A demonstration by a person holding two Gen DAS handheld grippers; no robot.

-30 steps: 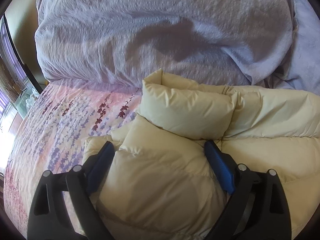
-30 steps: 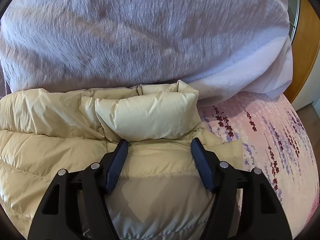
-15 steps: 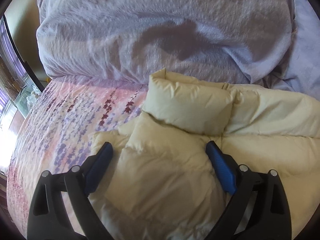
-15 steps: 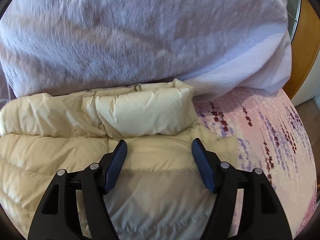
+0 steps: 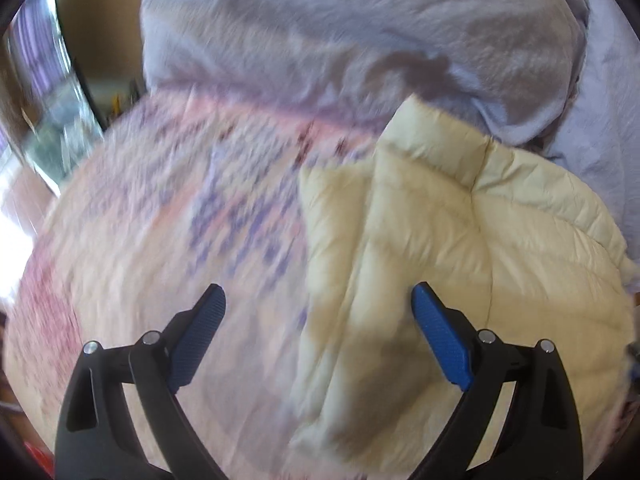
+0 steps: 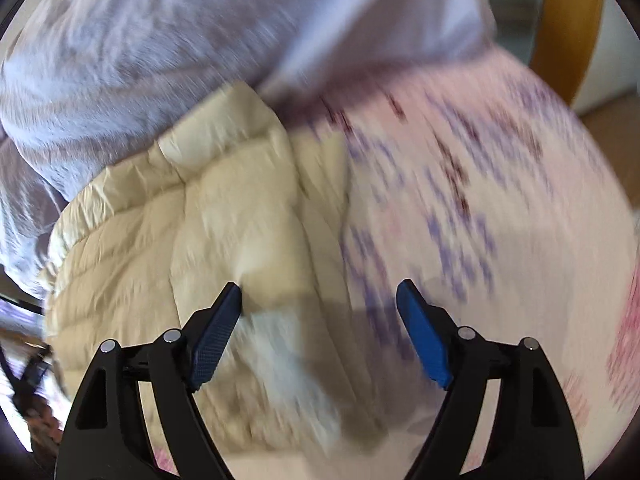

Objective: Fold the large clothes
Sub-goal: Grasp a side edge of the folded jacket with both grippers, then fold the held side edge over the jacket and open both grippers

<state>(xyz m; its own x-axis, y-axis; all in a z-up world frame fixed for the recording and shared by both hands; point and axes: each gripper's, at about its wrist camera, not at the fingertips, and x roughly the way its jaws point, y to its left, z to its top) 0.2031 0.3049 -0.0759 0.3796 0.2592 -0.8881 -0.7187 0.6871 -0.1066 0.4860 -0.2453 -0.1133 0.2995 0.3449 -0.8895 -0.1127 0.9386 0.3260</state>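
A cream puffer jacket lies folded on the floral bedsheet, its collar end toward the lilac duvet. In the left wrist view my left gripper hangs open above the jacket's left edge, nothing between its blue pads. The right wrist view shows the same jacket on the left half. My right gripper straddles the jacket's right edge above it, its jaws opening, with no cloth pinched between them. Both views are motion-blurred.
A bulky lilac duvet is heaped at the far side, touching the jacket's collar. A wooden frame stands past the bed's right side. A dark-framed mirror or window is at far left. Bare floral sheet flanks the jacket.
Both grippers have drawn apart and outward, the left toward the jacket's left edge, the right toward its right edge. Both wrists rolled. The right jaws stand wider. The jacket stays put.
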